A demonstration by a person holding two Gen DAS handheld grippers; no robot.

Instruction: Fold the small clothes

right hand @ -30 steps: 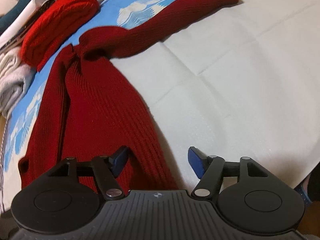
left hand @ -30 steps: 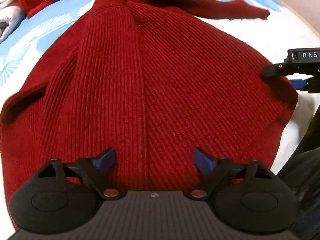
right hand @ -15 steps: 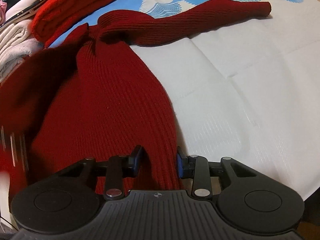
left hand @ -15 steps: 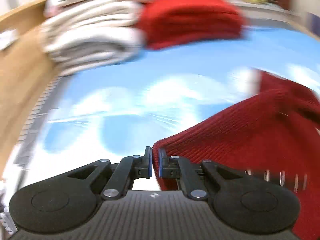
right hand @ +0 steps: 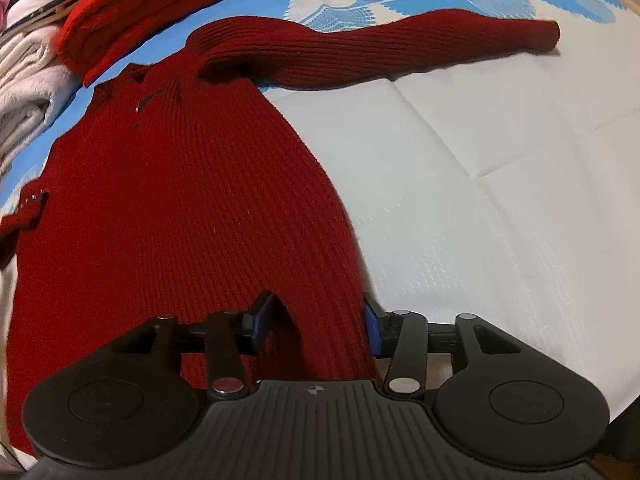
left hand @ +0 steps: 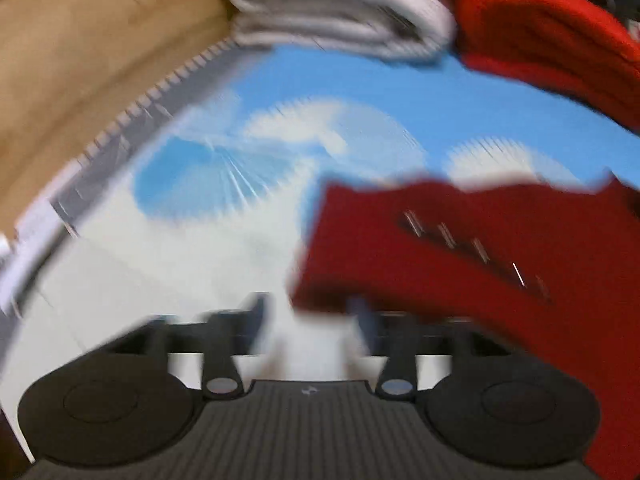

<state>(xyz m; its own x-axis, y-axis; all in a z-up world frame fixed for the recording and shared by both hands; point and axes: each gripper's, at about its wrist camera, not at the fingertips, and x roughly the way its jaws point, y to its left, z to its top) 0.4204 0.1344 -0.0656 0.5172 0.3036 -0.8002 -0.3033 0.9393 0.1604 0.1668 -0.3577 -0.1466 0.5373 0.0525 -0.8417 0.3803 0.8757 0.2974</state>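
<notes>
folded clothes (right hand: 132,20) behind sweater (right hand: 192,208)

A blue-and-white patterned sheet (right hand: 520,160) carries the dark red sweater (right hand: 180,208), a folded red knit (right hand: 140,12) and folded white cloth (right hand: 24,80).

Right wrist view: the right gripper (right hand: 316,326) is gripping the lower edge of the dark red ribbed sweater (right hand: 192,208) between its jaws. The sweater is lying flat on a white and blue cloth (right hand: 500,168), one sleeve (right hand: 400,46) stretching rightward; folded clothes (right hand: 132,4) are lying beyond.
</notes>
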